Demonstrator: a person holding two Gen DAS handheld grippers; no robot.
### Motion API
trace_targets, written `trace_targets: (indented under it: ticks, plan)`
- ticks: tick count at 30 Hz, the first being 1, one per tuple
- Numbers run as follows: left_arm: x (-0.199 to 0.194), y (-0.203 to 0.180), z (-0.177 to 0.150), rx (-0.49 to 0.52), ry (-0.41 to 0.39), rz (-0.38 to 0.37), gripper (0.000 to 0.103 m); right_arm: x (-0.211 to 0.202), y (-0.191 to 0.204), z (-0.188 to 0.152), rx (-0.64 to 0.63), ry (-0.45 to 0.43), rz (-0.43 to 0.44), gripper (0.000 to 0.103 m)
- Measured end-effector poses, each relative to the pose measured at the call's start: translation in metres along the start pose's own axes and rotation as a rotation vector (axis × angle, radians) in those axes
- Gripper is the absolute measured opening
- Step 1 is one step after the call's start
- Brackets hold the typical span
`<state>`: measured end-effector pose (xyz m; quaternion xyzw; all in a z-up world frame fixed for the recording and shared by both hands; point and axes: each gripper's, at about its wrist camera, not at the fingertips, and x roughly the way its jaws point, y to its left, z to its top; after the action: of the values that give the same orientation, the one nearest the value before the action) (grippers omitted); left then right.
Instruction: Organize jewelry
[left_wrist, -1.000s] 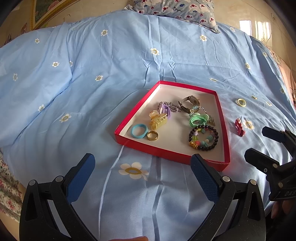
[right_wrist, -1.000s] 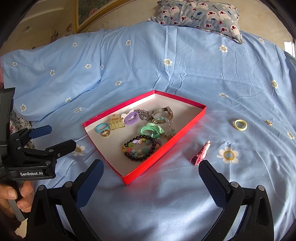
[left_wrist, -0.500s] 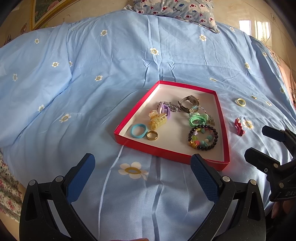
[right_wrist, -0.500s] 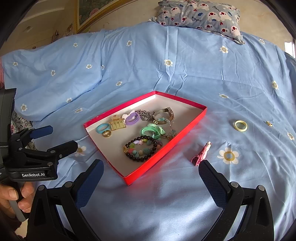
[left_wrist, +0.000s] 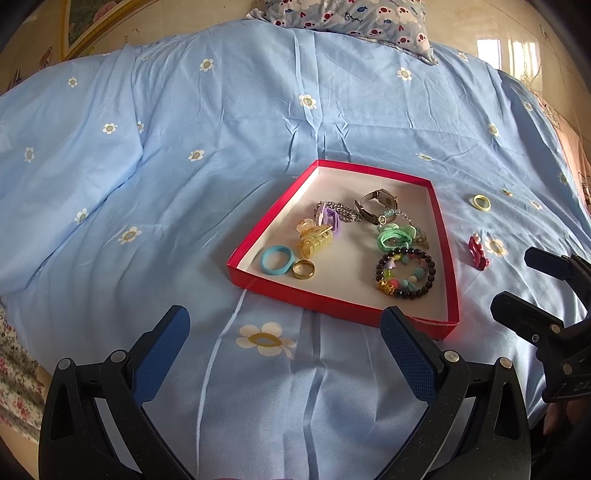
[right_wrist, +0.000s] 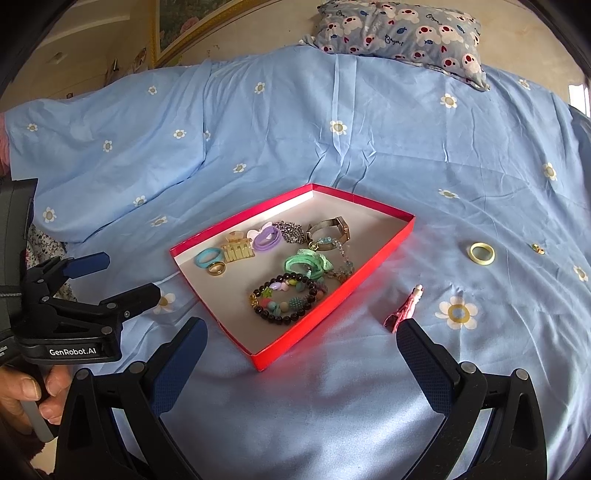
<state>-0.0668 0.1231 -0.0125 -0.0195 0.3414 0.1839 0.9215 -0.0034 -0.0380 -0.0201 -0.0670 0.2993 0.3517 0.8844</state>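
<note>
**My grabbers wait over the blue bed**

My left gripper (left_wrist: 284, 345) has its two bumpy blue pads spread wide, with nothing between them. My right gripper (right_wrist: 301, 349) is spread wide too and holds nothing. Both hang above the soft, wrinkly blue sheet (left_wrist: 221, 147) with little white flowers.

A flat red box (left_wrist: 448, 258) with a white inside lies on the sheet. In it are a round bead bracelet (left_wrist: 406, 273) of dark shiny balls, a shiny gold ring (left_wrist: 303, 269) just beside a blue hair tie (left_wrist: 277, 259), a yellow claw clip (left_wrist: 316, 242), a fuzzy green cord (left_wrist: 395, 236), a purple loop (left_wrist: 330, 219) and a watch (left_wrist: 376, 205).

Outside the box, on the sheet to its right, lie a pink clip (right_wrist: 404, 308) and a smooth pale yellow ring (right_wrist: 482, 253), well apart.
</note>
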Motion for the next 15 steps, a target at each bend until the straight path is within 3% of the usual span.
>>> trace_targets:
  ticks: [15]
  plan:
    - [0.0005, -0.0016, -0.0014, 0.005, -0.005, 0.002, 0.103, 0.0003, -0.0007, 0.0008, 0.003, 0.004, -0.003, 0.103]
